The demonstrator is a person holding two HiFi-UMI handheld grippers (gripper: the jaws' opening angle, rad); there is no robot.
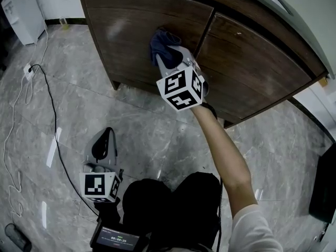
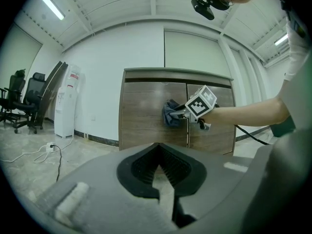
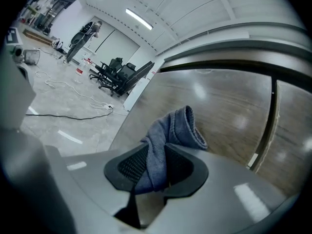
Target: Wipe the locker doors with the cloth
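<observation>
A blue-grey cloth (image 1: 161, 42) is bunched against the left locker door (image 1: 131, 30), close to the seam with the right door (image 1: 252, 62). My right gripper (image 1: 168, 54) is shut on it. In the right gripper view the cloth (image 3: 175, 130) rises from between the jaws of the right gripper (image 3: 156, 167) and touches the dark wood door (image 3: 214, 111). My left gripper (image 1: 102, 148) hangs low over the floor, far from the locker, shut with nothing in it. In the left gripper view the left gripper (image 2: 158, 152) faces the locker, where the cloth (image 2: 170, 115) shows on the left door (image 2: 144, 116).
A black cable and a white socket strip (image 1: 29, 70) lie on the marble floor at the left. A white appliance (image 1: 23, 12) stands beside the locker. Office chairs (image 2: 24, 101) stand further left. A dark object (image 1: 323, 188) sits at the right edge.
</observation>
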